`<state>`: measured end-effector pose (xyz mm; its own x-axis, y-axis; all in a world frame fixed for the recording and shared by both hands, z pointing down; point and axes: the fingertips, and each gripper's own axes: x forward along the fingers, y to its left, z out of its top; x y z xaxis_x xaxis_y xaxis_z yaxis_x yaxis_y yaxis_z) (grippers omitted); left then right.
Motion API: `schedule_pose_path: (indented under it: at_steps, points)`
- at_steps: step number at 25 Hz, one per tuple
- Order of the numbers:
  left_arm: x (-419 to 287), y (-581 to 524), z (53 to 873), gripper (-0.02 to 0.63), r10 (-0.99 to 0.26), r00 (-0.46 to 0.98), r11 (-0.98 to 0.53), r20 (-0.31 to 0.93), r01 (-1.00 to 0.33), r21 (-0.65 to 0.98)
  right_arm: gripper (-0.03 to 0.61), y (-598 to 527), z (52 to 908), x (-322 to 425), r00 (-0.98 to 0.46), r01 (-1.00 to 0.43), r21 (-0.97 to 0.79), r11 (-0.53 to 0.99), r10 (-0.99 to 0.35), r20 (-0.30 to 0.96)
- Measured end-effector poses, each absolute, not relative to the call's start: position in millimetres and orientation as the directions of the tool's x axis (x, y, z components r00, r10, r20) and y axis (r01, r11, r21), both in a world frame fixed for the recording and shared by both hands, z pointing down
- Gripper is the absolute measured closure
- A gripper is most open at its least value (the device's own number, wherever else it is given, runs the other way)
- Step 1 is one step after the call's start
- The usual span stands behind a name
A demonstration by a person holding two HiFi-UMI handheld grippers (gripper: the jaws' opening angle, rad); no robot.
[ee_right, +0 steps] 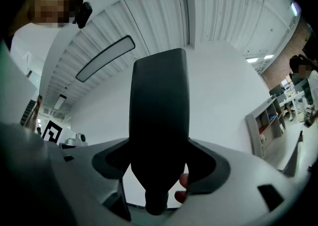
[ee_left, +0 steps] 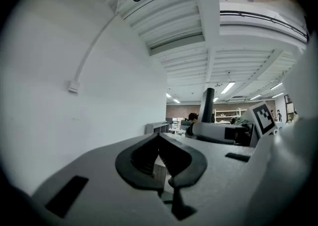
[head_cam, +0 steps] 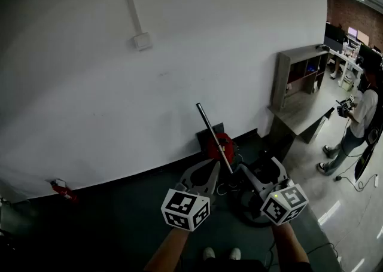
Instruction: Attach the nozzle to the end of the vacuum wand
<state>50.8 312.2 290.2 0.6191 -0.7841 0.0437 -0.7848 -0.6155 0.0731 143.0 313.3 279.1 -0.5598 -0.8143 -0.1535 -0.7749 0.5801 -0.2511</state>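
Observation:
My right gripper [ee_right: 159, 155] is shut on a wide black nozzle [ee_right: 159, 120] that stands up between its spread jaws and hides most of what lies beyond. From the left gripper view the same nozzle [ee_left: 207, 105] rises as a dark post above the right gripper [ee_left: 223, 133]. In the head view the silver vacuum wand [head_cam: 214, 138] leans up toward the white wall from a red vacuum body [head_cam: 222, 144]. Its lower end passes between my left gripper [head_cam: 206, 169] and right gripper [head_cam: 261, 168]. My left gripper [ee_left: 160, 138] is shut with nothing in it and does not touch the wand.
A wooden shelf unit with a low desk [head_cam: 299, 85] stands at the right against the wall. A person [head_cam: 359, 118] stands beyond it on the shiny floor. A small red object [head_cam: 63, 190] lies by the wall at the left. Black hose coils [head_cam: 248, 211] lie under the right gripper.

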Motion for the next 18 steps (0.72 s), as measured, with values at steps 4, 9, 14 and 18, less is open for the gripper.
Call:
schedule_pose_path:
  at_steps: [4, 9, 14, 18]
  points:
    - [50.5, 310.6, 293.3, 0.607, -0.787, 0.615, -0.61, 0.049, -0.788, 0.084, 0.257, 312.3, 280.9, 143.8, -0.562, -0.773, -0.256, 0.581, -0.814, -0.148]
    - [44.8, 309.4, 300.6, 0.607, -0.793, 0.605, -0.599, 0.067, -0.795, 0.092, 0.257, 308.9, 291.0, 143.8, -0.568, -0.771, -0.26, 0.581, -0.813, -0.131]
    - [41.1, 312.7, 301.6, 0.607, -0.8, 0.596, -0.589, 0.069, -0.802, 0.101, 0.256, 305.0, 290.2, 152.1, -0.582, -0.737, -0.327, 0.592, -0.801, -0.138]
    - [35.4, 313.0, 302.3, 0.607, -0.806, 0.589, -0.582, 0.065, -0.807, 0.096, 0.256, 303.9, 291.1, 153.1, -0.585, -0.747, -0.302, 0.593, -0.801, -0.128]
